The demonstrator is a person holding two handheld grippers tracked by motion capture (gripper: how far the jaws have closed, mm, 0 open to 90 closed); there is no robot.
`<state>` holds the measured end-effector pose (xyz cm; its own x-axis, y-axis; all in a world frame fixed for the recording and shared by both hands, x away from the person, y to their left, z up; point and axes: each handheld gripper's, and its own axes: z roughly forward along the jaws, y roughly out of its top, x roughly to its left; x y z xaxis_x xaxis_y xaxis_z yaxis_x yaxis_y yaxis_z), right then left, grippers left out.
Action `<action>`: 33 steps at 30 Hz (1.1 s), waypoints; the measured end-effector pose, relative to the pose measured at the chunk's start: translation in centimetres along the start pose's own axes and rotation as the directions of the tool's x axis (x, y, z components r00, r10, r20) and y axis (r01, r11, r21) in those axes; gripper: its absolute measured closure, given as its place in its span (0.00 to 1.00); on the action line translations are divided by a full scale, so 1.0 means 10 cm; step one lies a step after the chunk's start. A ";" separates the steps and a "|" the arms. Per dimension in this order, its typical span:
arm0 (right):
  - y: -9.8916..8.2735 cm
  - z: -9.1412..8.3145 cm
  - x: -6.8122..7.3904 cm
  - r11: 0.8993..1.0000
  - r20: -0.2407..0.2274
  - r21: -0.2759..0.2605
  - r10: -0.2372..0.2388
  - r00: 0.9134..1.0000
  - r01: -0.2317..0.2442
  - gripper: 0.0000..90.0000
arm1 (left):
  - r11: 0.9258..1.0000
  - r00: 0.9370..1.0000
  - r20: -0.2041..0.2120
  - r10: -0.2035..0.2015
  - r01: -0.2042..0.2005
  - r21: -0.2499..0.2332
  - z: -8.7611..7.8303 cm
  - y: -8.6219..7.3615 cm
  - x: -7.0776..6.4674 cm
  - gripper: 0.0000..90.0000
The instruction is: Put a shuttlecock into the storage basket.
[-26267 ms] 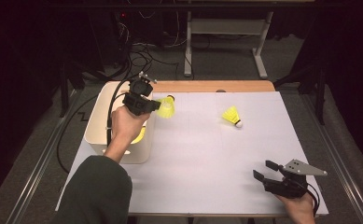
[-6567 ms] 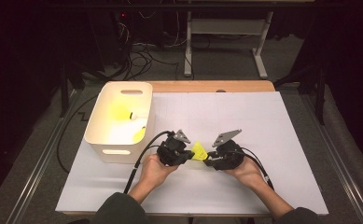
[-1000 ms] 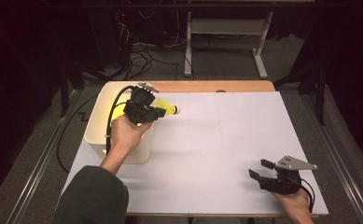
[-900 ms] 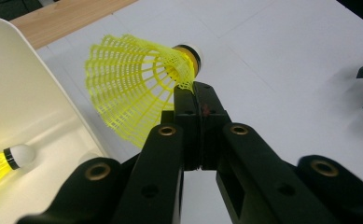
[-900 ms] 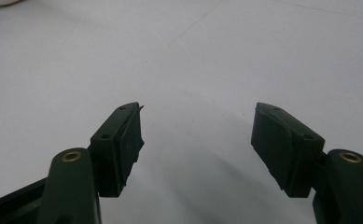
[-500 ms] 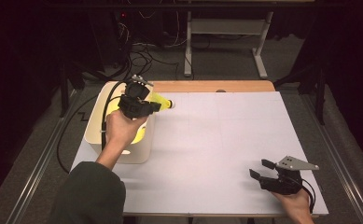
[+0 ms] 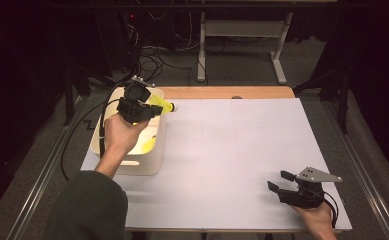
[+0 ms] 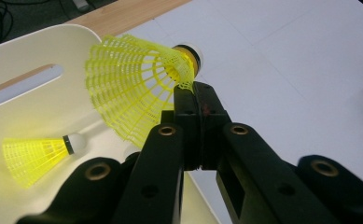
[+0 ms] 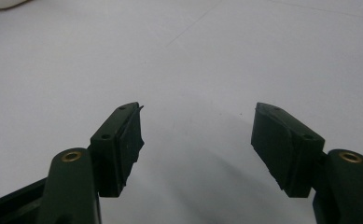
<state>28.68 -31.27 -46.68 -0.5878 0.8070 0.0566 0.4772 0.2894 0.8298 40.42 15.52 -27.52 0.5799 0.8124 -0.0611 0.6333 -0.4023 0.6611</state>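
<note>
My left gripper (image 7: 154,111) is shut on a yellow shuttlecock (image 7: 162,106), held in the air over the far right corner of the white bin (image 7: 127,167). In the left gripper view the jaws pinch the net skirt of the shuttlecock (image 8: 137,79) close to its cork, which points away toward the table. A second yellow shuttlecock (image 8: 34,151) lies on the floor of the bin (image 8: 39,100), seen from above as a yellow patch (image 7: 147,146). Near the table's front right corner my right gripper (image 7: 279,180) rests open, with only bare white table between its jaws (image 9: 198,135).
The white table top (image 7: 232,150) spreads between the two hands. A wooden strip (image 7: 222,92) runs along its far edge. Beyond it are floor cables (image 7: 152,55) and a white frame's legs (image 7: 242,30). The left gripper's cable (image 7: 82,130) loops down beside the bin.
My left gripper has carried the shuttlecock left and away, rising slightly, from the bin's right rim to over its far corner. The right gripper has stayed still and open.
</note>
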 end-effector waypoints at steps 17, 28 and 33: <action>0.00 -0.01 -0.02 1.000 0.003 -0.007 0.001 1.000 -0.001 0.38 | 1.000 0.999 -0.029 -0.030 0.030 0.002 -0.05 -0.05 0.14 1.00; -0.01 -0.02 -0.02 1.000 0.007 -0.010 0.002 1.000 -0.002 0.38 | 0.998 0.997 -0.051 -0.057 0.058 0.012 -0.05 -0.12 0.25 1.00; -0.01 -0.02 -0.02 1.000 0.005 -0.011 0.002 1.000 -0.002 0.38 | 0.997 0.995 -0.060 -0.076 0.077 0.011 -0.05 -0.14 0.30 1.00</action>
<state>28.63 -31.57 -46.62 -0.5837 0.8101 0.0553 0.4713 0.2825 0.8355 41.02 18.70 -28.25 0.4986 0.8643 -0.0663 0.6817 -0.3437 0.6458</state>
